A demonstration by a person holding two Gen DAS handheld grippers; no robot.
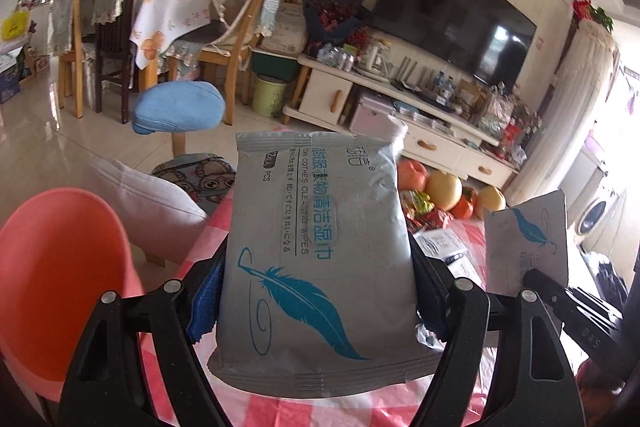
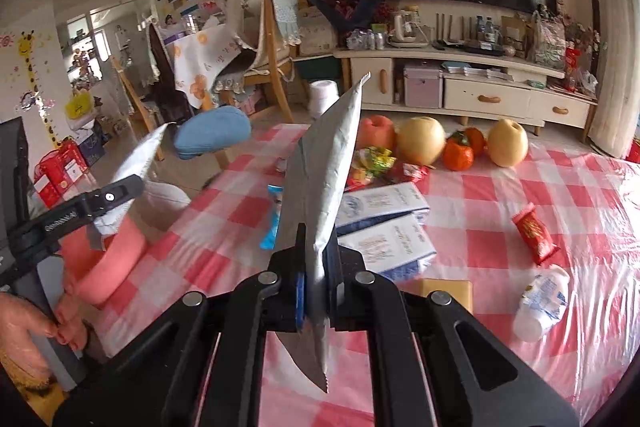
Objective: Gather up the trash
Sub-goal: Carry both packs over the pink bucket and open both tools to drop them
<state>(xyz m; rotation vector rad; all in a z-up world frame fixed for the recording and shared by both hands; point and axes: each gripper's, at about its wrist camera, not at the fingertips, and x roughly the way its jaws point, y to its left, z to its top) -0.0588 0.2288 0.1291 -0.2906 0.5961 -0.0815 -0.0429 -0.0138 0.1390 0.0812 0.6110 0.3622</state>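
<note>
My left claw (image 1: 320, 291) pinches a full grey pack of wet wipes (image 1: 316, 247) by its side edges, feather print facing me, raised over the checked counter (image 1: 280, 407). My right claw (image 2: 318, 291) is pressed together on a flat, empty wipe wrapper (image 2: 324, 179), held edge-on and upright above the same counter. A pink bin (image 1: 52, 275) sits just beside the counter's left edge. Farther out lie two white packets (image 2: 384, 223), a red snack wrapper (image 2: 534, 235), a small white bottle (image 2: 540, 303) and fruit (image 2: 420, 141).
</note>
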